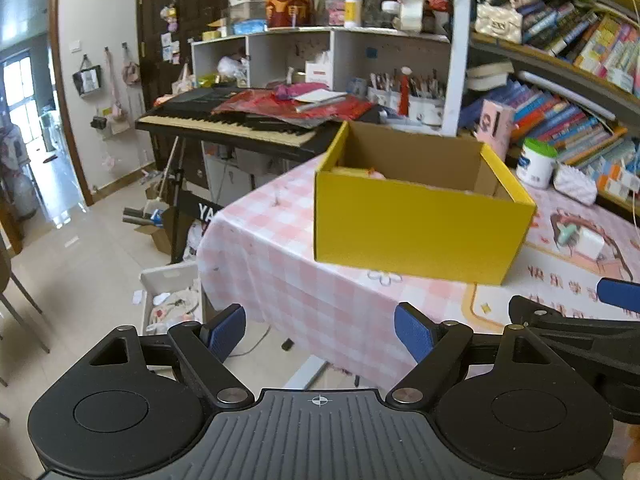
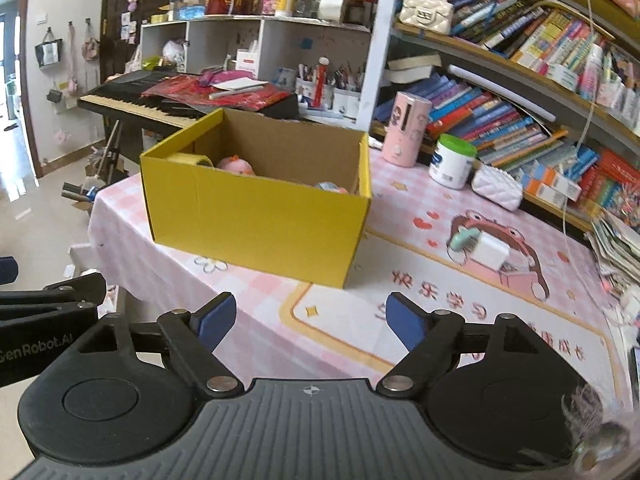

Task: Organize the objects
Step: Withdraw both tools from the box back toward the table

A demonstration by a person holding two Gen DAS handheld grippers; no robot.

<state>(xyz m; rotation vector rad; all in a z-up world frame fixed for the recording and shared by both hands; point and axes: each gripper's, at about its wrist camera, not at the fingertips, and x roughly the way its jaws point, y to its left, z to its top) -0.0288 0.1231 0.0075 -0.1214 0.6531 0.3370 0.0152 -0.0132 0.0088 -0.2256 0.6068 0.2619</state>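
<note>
The left gripper [image 1: 320, 330] has its two blue pads spread wide and nothing is between them; the right gripper [image 2: 308, 320] is in the same state, wide apart and holding nothing. Under both of them there is a table [image 2: 248, 300] covered with a pink and white checked cloth, and on the right part of it lies a cartoon mat [image 2: 460, 280] with a pink animal figure and red characters. Behind the table stand a black keyboard [image 1: 224, 124] with red papers on it, white cubby shelves [image 1: 288, 56] and a bookshelf [image 2: 520, 92] full of colourful books; the floor [image 1: 80, 248] at the left is of pale tiles. The yellow box [image 2: 256, 212] stands open on the table, ahead of both grippers and well apart from them; in the right wrist view it is ahead and a little to the left. Inside it a pink plush toy [image 2: 238, 165] and a yellow roll [image 2: 190, 159] are partly visible. A small white block [image 2: 490, 250] with a green item touching it lies on the mat, to the right of the box. Both grippers are held above the near edge of the table, side by side, and point toward the box.
</note>
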